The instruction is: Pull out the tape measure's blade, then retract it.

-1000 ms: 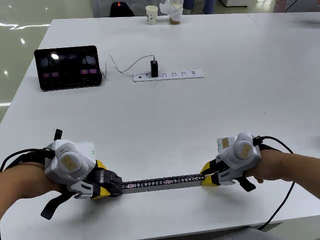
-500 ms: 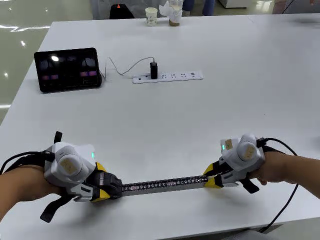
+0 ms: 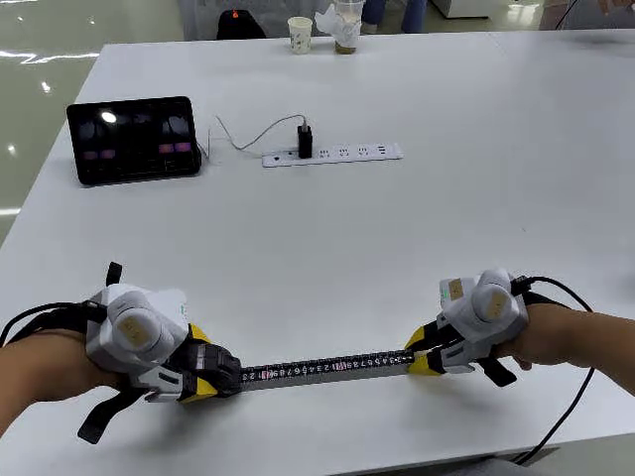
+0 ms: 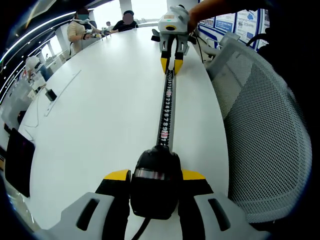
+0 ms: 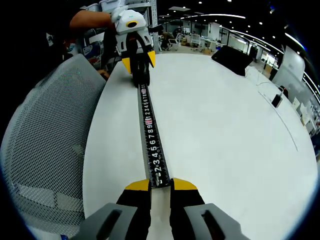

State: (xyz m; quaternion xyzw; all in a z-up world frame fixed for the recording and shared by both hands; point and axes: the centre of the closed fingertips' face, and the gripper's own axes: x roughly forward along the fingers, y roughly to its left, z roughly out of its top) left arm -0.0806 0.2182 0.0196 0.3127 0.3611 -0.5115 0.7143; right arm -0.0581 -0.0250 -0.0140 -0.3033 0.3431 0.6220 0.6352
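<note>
Left gripper (image 3: 201,375) clamped on the tape measure case (image 4: 155,185), near the front edge of the table (image 3: 397,228). Right gripper (image 3: 421,353) pinched shut on the blade (image 3: 327,367) at its end. Blade runs flat along the table between the two grippers, numbers up. Tablet (image 3: 134,137) and power strip (image 3: 347,152) sit well behind.
</note>
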